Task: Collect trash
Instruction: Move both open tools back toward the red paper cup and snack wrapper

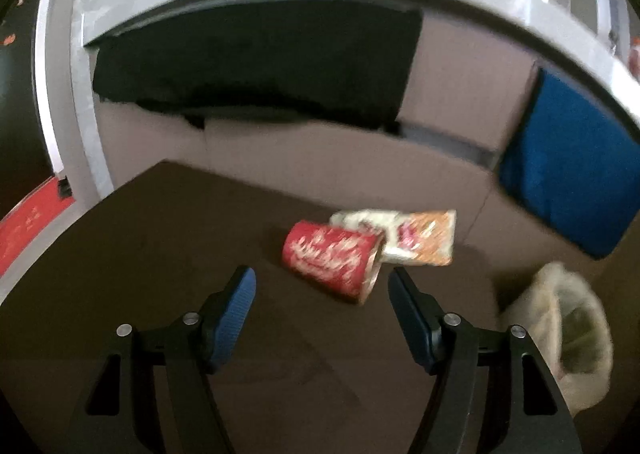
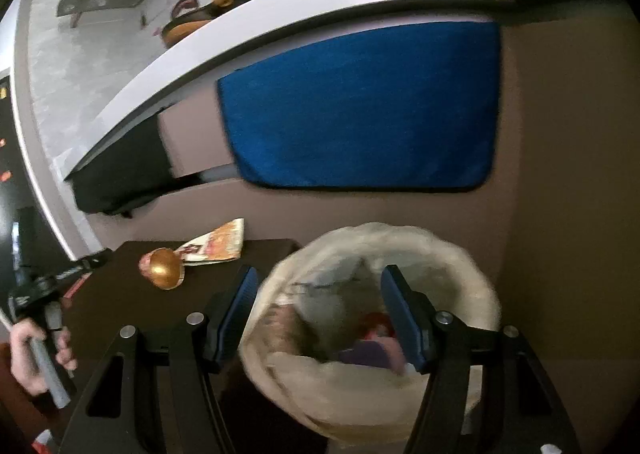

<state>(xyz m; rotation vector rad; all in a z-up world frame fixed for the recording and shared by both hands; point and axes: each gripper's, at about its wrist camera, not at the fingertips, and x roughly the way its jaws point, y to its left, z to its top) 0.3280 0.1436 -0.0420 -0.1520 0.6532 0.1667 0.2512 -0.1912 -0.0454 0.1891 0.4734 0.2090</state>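
A red paper cup [image 1: 334, 260] lies on its side on the dark table [image 1: 140, 254], with an orange-and-white snack wrapper [image 1: 420, 240] just behind it. My left gripper [image 1: 322, 282] is open and empty, its fingertips just short of the cup. In the right wrist view the cup [image 2: 162, 268] shows its gold inside, with the wrapper [image 2: 218, 244] beside it. My right gripper [image 2: 318, 282] is open and empty above a bin lined with a cream bag [image 2: 460, 278] that holds several pieces of trash. The bin [image 1: 568, 338] also shows at the right of the left wrist view.
A sofa with a blue cushion [image 2: 360, 109] and a black cushion [image 1: 256, 57] stands behind the table. A grey floor [image 2: 72, 53] lies beyond it. A hand [image 2: 28, 354] holding the other gripper's handle shows at the left.
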